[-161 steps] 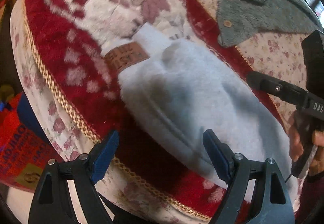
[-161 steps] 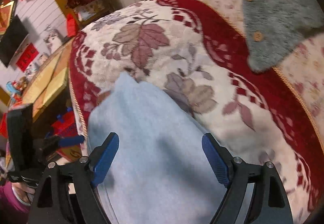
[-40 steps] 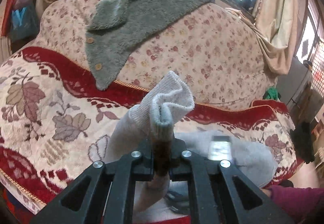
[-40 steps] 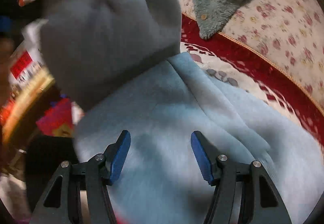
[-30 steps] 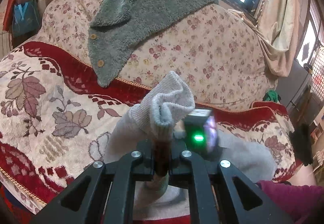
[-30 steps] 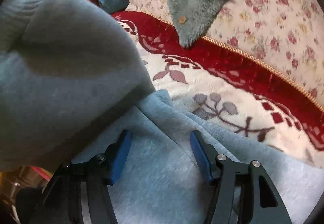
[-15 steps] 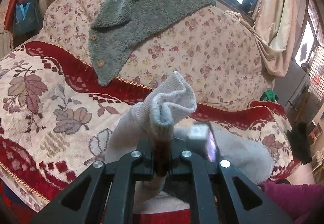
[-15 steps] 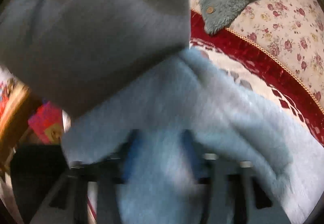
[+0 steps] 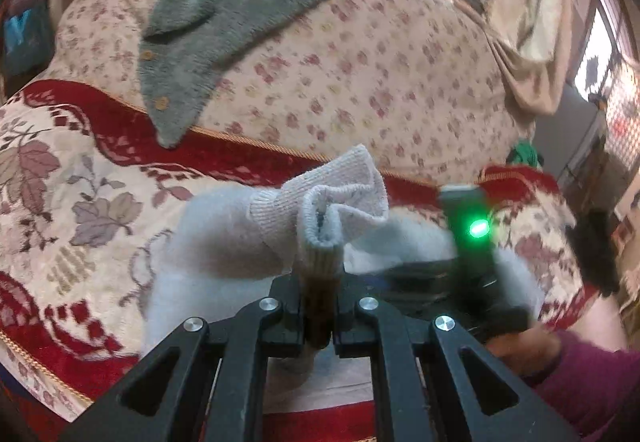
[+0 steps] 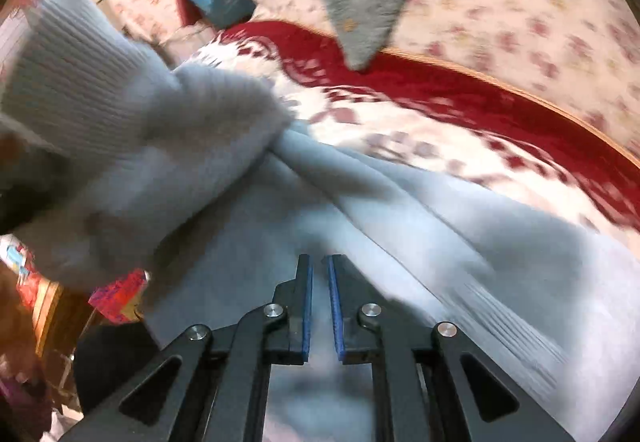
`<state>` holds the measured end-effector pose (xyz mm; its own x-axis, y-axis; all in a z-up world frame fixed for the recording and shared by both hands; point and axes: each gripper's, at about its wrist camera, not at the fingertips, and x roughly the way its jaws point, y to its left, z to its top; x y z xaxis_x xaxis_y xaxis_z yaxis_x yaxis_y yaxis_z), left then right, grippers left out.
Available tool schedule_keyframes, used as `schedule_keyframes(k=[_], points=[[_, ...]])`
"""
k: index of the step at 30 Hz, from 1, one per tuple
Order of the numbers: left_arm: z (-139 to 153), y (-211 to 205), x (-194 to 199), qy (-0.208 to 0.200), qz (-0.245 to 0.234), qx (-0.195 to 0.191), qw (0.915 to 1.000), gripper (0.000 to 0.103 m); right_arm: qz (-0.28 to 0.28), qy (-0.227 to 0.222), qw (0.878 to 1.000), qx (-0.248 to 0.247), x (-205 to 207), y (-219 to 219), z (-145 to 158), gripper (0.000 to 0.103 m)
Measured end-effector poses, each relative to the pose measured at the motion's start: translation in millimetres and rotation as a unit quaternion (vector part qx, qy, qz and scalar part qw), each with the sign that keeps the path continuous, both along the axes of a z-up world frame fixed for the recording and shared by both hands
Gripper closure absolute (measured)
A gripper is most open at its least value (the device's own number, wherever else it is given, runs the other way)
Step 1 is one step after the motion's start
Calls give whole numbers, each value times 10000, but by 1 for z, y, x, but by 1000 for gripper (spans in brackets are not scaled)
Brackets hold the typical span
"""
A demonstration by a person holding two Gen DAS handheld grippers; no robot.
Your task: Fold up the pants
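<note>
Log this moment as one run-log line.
left gripper: shut on pants cuff, lifted | right gripper: nearly closed over pants | surface: sofa

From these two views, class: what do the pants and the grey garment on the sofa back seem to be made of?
Pants: soft pale-grey fleece, apparently; matte fuzzy nap, ribbed knit cuff. Grey garment: probably shaggy plush knit, with small round buttons.

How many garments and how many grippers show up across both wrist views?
Pants: 1, the light grey pants, ribbed waistband clamped in the left gripper.
Cardigans: 1, the grey-green cardigan draped over the sofa back.
Grippers: 2, the left one and the right gripper, nearly shut over the pants fabric.
Total: 4
</note>
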<state>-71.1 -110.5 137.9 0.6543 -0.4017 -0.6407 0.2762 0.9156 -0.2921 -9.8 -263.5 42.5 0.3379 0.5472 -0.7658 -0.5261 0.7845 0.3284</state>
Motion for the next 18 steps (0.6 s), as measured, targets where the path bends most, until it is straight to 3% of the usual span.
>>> schedule_keyframes(k=[5,10,13,15,16,17,18], points=[[-26,-55,0,3,-235,503,9985,94,-586,186,9979,-179,-22,-66,-3,93],[-66,-79,19,550,-236,337,9976,92,-1098,320,9934,-40,-27,-109,-2,93],[-92,-79,25,744,-71,-7,9972,79,-1187,243,9926,-97,-35,-118,5,93],[-90,-80,20,620,-118,-215,9978,58,-1208,158,9925,42,-31,-123,13,92],[-87,-82,17,595,-210,-303,9975,37,-1156,115,9930,196,-31,-122,19,92],[-82,-84,13,551,-264,-346,9975,26,-1112,102,9933,288,-32,-122,22,92],[-78,-86,9,502,-261,-300,9979,25,-998,75,9942,391,-28,-115,29,92]])
